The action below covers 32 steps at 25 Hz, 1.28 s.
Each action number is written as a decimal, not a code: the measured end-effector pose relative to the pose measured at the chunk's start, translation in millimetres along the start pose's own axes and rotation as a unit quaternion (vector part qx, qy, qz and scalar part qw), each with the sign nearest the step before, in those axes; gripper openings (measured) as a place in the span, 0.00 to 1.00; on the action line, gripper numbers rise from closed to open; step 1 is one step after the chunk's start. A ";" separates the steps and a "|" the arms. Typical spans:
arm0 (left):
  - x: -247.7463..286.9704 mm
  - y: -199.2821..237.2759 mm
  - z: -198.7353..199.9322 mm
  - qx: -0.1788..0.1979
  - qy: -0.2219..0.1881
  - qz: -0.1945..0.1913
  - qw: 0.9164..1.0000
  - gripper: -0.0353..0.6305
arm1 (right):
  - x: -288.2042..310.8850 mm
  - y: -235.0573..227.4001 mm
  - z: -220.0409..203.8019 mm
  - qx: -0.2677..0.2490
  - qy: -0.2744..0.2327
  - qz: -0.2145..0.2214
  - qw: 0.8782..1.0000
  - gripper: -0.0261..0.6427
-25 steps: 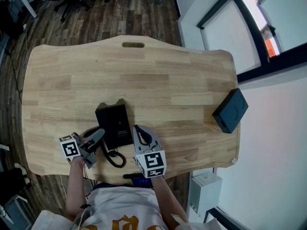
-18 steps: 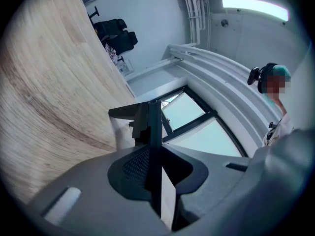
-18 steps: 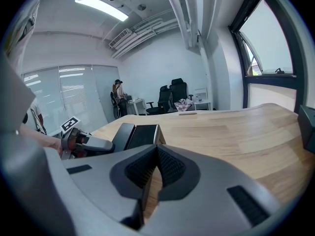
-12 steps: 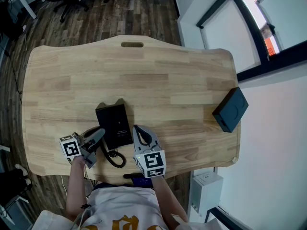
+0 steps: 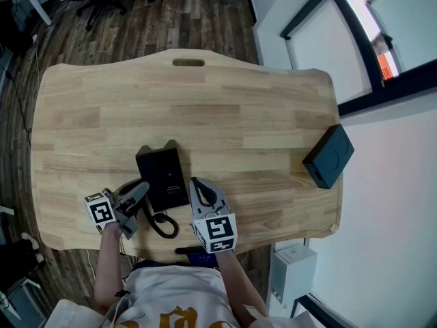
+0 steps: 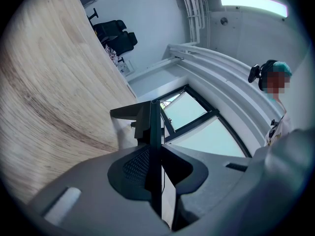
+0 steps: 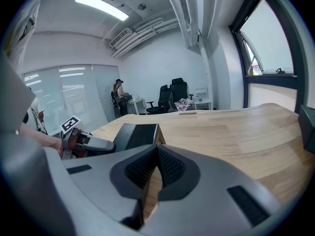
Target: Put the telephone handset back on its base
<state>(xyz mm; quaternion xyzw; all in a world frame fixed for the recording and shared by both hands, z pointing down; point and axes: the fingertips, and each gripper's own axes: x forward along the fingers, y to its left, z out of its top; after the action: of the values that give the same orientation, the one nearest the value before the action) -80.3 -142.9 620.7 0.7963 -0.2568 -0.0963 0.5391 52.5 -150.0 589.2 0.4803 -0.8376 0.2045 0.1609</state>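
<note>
Head view, looking steeply down on a pale wooden bench (image 5: 225, 108). The black telephone base (image 5: 162, 178) lies flat near the bench's near edge, between the two grippers. From this height the handset cannot be told apart from the dark body of the base, so whether it lies in its cradle cannot be told. A black coiled cord (image 5: 161, 225) loops over the bench just in front of the base. The left gripper (image 5: 139, 190), its marker cube (image 5: 100, 210) toward the person, lies low with its tips just beside the base's left edge. The right gripper (image 5: 199, 184) stands just beside the base's right edge, its own marker cube (image 5: 216, 233) nearest the person. A black box (image 5: 328, 157) sits well apart, at the bench's far right edge. Left gripper view: the jaws of the left gripper (image 6: 151, 141) are pressed together with nothing between them. Right gripper view: the jaws of the right gripper (image 7: 156, 154) meet at their tips, with only bare bench wood showing through the slit below. Beyond them lie the telephone base (image 7: 139, 134) and, to its left, the left gripper (image 7: 93, 144).
</note>
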 end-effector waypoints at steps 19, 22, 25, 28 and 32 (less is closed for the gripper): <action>-1.7 10.4 1.3 -0.001 -0.024 0.048 0.999 0.19 | 1.7 1.6 0.9 0.001 -0.001 0.004 1.000 0.05; -3.5 14.7 0.6 0.002 -0.025 0.063 0.998 0.24 | 0.6 1.9 -0.7 0.003 0.002 0.003 1.000 0.05; -7.0 22.8 -1.0 0.017 -0.025 0.077 0.997 0.27 | -1.0 2.2 1.4 0.004 0.000 0.002 1.000 0.05; -8.7 24.7 -0.9 0.022 -0.025 0.100 0.994 0.29 | -1.6 2.7 4.8 0.003 -0.004 0.002 1.000 0.05; -14.6 23.4 11.5 0.033 -0.063 0.135 0.988 0.28 | -2.9 -1.0 6.1 0.013 -0.008 -0.005 1.000 0.05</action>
<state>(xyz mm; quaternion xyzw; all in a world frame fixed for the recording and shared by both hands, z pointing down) -104.8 -151.4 635.6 0.7637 -0.3991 -0.0643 0.5034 54.4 -151.3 582.8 0.4879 -0.8338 0.2111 0.1491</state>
